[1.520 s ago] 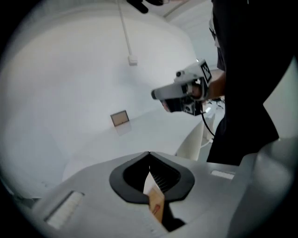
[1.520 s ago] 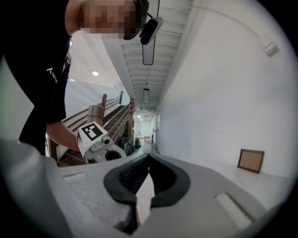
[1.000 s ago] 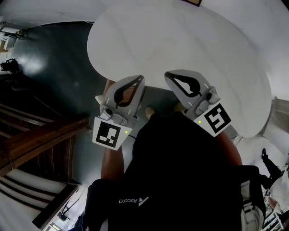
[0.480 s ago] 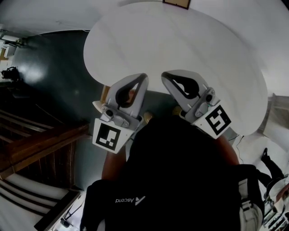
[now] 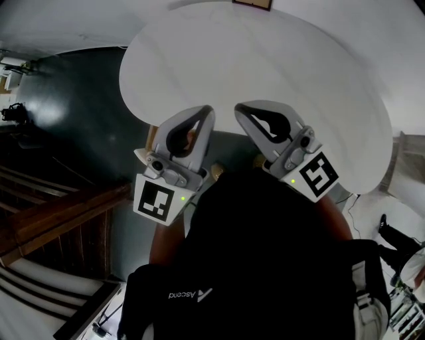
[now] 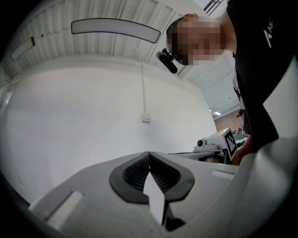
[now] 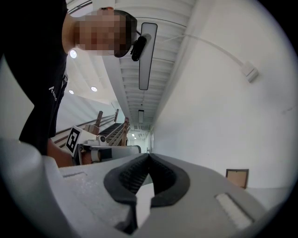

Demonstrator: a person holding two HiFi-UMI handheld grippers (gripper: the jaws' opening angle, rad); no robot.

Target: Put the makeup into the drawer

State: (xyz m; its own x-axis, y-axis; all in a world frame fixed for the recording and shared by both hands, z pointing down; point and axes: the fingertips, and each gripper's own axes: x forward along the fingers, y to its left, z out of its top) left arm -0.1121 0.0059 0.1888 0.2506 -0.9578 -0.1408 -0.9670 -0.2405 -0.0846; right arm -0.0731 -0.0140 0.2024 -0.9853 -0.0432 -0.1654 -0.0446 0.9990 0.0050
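Observation:
No makeup and no drawer shows in any view. In the head view my left gripper point(image 5: 208, 110) and right gripper point(image 5: 239, 107) are held side by side close to the person's dark shirt, pointing away from the body toward a white wall point(image 5: 265, 73). The left gripper point(image 6: 149, 153) has its dark ribbed pads closed together with nothing between them. The right gripper point(image 7: 149, 155) is likewise shut and empty. Each gripper view catches the other gripper off to its side: the right gripper point(image 6: 219, 142) and the left gripper point(image 7: 100, 142).
A small picture frame point(image 5: 252, 4) rests against the white wall, and a white cable box point(image 6: 146, 117) is mounted on it. A wooden staircase point(image 5: 53, 212) and dark floor point(image 5: 73, 106) lie to the left. The person's shoes point(image 5: 219, 166) show under the grippers.
Both grippers sit slightly higher and further left in the head view than a second ago. Their jaws stay closed and empty.

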